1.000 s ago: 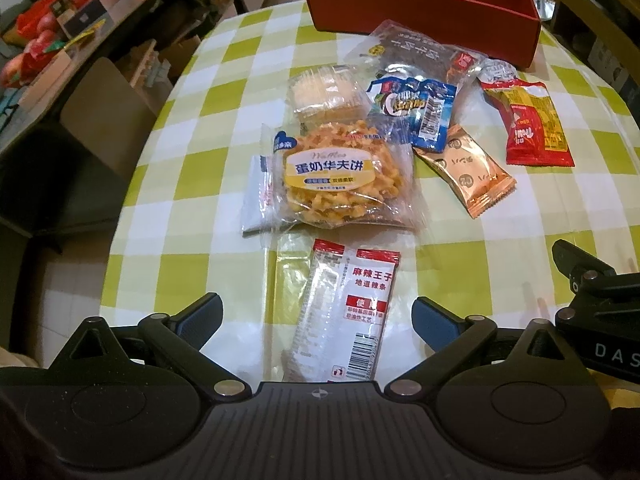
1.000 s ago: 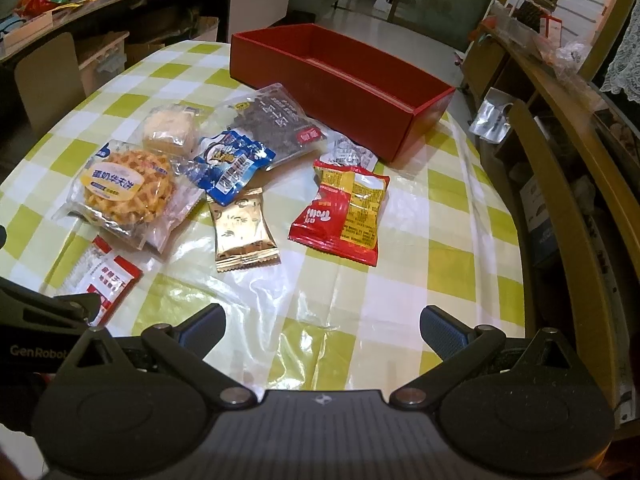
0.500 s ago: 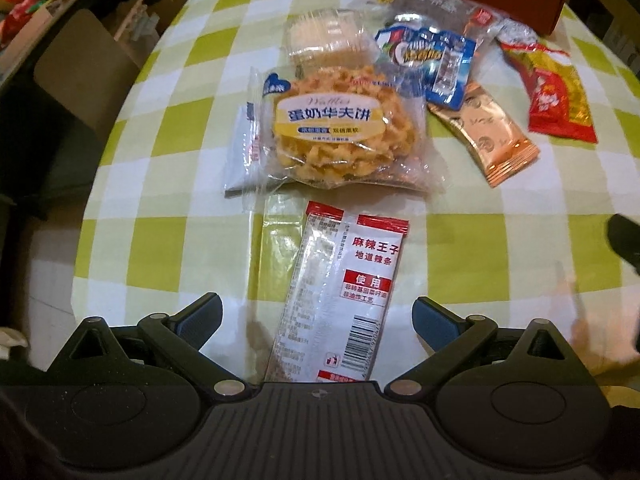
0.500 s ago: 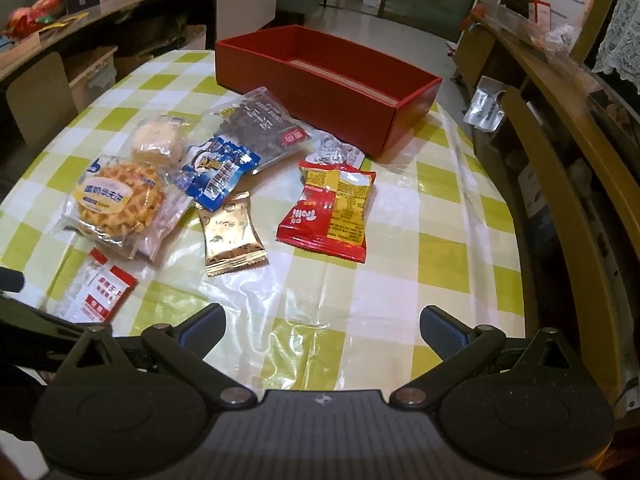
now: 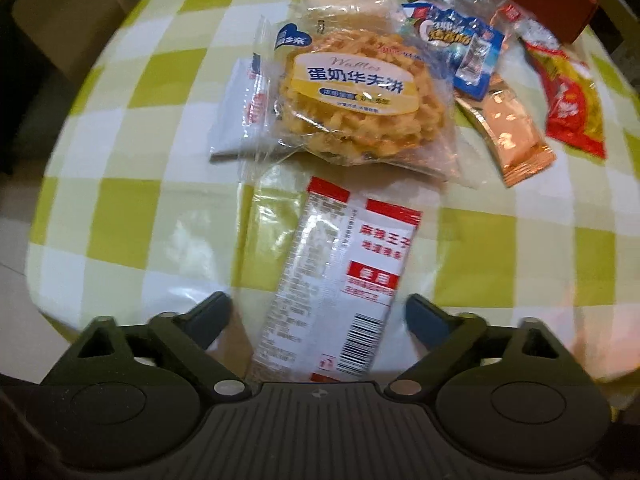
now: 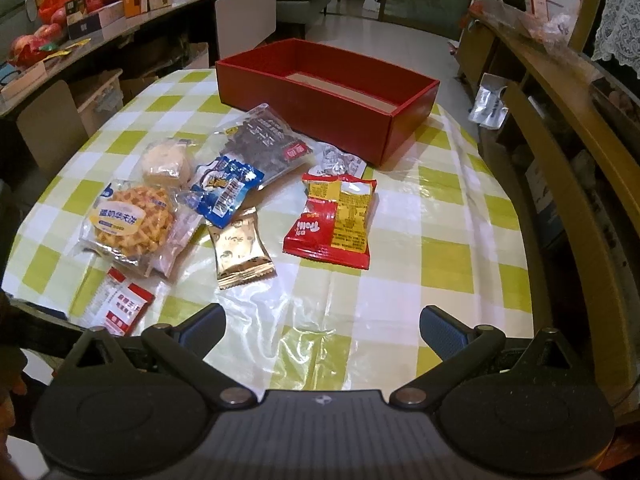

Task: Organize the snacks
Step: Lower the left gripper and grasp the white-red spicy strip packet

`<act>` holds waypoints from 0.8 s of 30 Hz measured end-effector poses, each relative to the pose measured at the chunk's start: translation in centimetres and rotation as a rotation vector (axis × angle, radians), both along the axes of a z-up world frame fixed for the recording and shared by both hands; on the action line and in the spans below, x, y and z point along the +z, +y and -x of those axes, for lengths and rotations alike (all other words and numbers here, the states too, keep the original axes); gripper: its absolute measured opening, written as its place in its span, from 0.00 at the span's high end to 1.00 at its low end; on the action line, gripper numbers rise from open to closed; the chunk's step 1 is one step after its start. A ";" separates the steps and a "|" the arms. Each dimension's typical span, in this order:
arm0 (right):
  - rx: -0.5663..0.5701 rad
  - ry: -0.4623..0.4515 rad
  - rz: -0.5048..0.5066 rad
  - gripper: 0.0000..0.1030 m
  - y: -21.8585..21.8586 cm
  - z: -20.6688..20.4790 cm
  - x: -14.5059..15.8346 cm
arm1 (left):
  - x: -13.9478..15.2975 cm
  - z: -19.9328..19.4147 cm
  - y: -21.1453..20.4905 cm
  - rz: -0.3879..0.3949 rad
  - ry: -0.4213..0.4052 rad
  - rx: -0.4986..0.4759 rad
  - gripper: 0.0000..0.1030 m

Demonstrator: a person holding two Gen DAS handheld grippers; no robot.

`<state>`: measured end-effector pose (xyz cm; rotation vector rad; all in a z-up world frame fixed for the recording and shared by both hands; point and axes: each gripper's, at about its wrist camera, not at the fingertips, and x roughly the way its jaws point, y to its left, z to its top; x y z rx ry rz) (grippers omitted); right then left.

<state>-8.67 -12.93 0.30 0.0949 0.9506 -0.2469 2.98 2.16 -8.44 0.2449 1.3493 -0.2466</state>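
My left tongs [image 5: 318, 314] hang steeply over the red-and-white packet [image 5: 340, 280] at the table's near edge, jaws just closing in but still wide of it, pads not touching. It lies flat and slick, so they may skate off it, snag the plastic cloth [image 6: 420, 208], or nudge the waffle [image 5: 352, 96]. My right tongs [image 6: 322, 324] are wide open, holding nothing, well short of the red box [image 6: 340, 116].

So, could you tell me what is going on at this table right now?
A person with a gripper in each hand is sorting snacks into the red box, which looks empty. The left gripper has its jaws either side of the red-and-white packet; they have just been closing but are not yet gripping. The right gripper hovers open over the table.
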 end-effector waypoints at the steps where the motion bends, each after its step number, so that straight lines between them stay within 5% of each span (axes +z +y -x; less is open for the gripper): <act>1: 0.001 -0.001 -0.003 0.00 -0.1 0.0 0.0 | 0.1 0.0 0.0 0.005 0.001 -0.009 0.14; 6: -0.002 -0.018 -0.002 0.00 -0.4 0.2 0.5 | 1.2 1.0 -1.3 0.013 -0.007 -0.071 0.40; 12: -0.017 -0.074 -0.066 0.00 -1.1 -0.1 2.1 | 2.3 0.9 -1.1 -0.031 -0.025 -0.045 0.47; 24: 0.079 -0.019 -0.195 0.00 1.4 -7.4 1.2 | 6.0 -1.7 2.7 0.098 -0.040 0.021 0.49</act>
